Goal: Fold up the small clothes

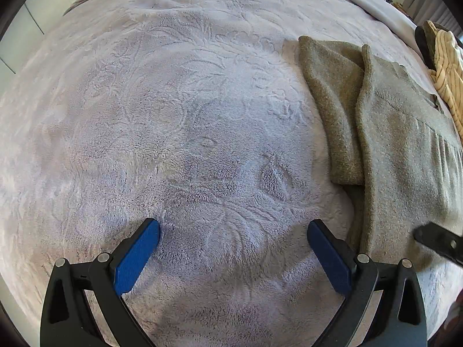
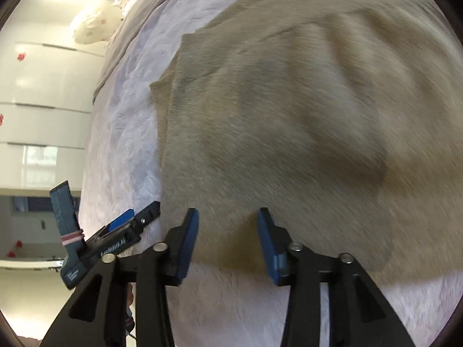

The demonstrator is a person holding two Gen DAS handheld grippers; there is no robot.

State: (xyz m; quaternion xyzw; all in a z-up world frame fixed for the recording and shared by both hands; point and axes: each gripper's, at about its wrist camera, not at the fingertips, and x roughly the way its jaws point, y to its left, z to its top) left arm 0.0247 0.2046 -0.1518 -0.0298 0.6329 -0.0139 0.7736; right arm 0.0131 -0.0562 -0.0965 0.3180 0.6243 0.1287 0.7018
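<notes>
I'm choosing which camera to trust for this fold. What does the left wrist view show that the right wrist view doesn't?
Only the left wrist view shows the sweater's folded-over flap and a striped cream garment.

Only the right wrist view shows white cabinets, a white bag, and the left hand-held gripper from outside.

Both show the olive sweater on the lavender blanket, with open jaws.

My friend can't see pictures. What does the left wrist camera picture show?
A wide-open left gripper with blue fingers hovers over a fluffy lilac blanket. To its right lies an olive-grey knitted sweater, partly folded over itself, with a cream striped garment at the far right edge.
</notes>
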